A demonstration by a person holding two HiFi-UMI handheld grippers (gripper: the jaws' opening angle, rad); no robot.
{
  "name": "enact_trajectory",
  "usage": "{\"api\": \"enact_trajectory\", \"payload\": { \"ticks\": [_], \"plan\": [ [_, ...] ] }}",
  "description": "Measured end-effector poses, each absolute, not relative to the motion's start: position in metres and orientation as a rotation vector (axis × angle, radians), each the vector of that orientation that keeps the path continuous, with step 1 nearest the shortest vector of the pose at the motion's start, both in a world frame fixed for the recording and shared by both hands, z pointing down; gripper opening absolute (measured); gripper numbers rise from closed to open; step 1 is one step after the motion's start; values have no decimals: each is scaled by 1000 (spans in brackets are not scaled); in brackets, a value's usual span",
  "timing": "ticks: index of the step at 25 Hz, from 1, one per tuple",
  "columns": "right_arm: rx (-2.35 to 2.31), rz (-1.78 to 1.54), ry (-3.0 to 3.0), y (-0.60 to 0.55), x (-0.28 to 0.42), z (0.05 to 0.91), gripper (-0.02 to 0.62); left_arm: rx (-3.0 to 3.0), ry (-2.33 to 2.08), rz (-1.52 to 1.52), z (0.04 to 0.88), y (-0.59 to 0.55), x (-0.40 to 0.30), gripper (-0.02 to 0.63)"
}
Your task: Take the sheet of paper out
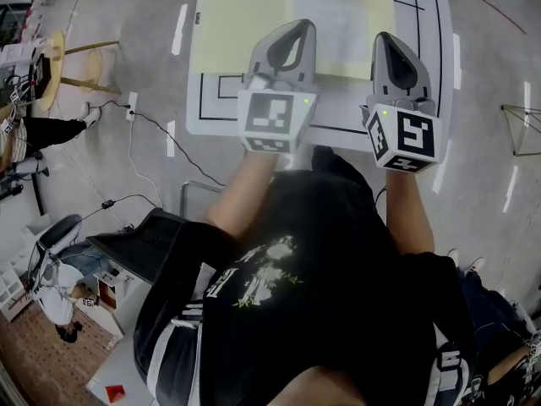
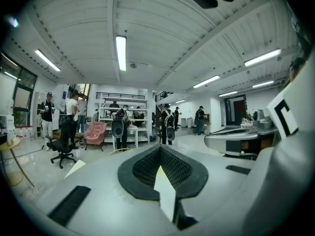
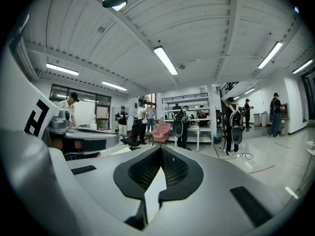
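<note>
In the head view a pale yellow flat folder (image 1: pixel 245 24) lies on the white table (image 1: pixel 427 24). A paler greyish sheet (image 1: pixel 347 24) shows in the folder's right half. My left gripper (image 1: pixel 297 25) hovers over the folder, with my right gripper (image 1: pixel 382 39) beside it over the sheet's right edge. Both point away from me, about level. In the left gripper view the gripper (image 2: pixel 160 149) has its dark pads meeting, with nothing visibly between them. The right gripper view shows the same of the right gripper (image 3: pixel 161 149). The pale wedge behind each pair of pads is the surface below.
Black lines mark the tabletop (image 1: pixel 220 87). On the floor at left are a wooden stool (image 1: pixel 59 66), cables (image 1: pixel 135 112) and a dark chair (image 1: pixel 139 244). Ahead of the jaws, people stand by white shelves (image 2: pixel 123 127) and a pink chair (image 2: pixel 95 132).
</note>
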State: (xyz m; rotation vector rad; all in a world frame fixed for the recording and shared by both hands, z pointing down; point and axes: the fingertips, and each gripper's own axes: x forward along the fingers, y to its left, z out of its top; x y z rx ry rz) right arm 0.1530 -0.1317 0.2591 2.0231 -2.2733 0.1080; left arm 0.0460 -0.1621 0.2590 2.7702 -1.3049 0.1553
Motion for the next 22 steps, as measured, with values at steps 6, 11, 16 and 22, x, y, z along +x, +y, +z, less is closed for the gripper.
{"api": "enact_trajectory", "payload": {
  "ticks": [6, 11, 16, 22],
  "plan": [
    [1956, 108, -2330, -157, 155, 262, -2, 2716, -1388, 165, 266, -178, 48, -11],
    [1893, 139, -2358, -168, 147, 275, -2, 2681, -1445, 189, 273, -185, 41, -11],
    [1867, 171, -2357, -175, 146, 288, -2, 2647, -1460, 210, 284, -194, 34, -11],
    [1824, 196, -2344, -186, 139, 302, -2, 2620, -1436, 240, 299, -204, 29, -11]
  ]
}}
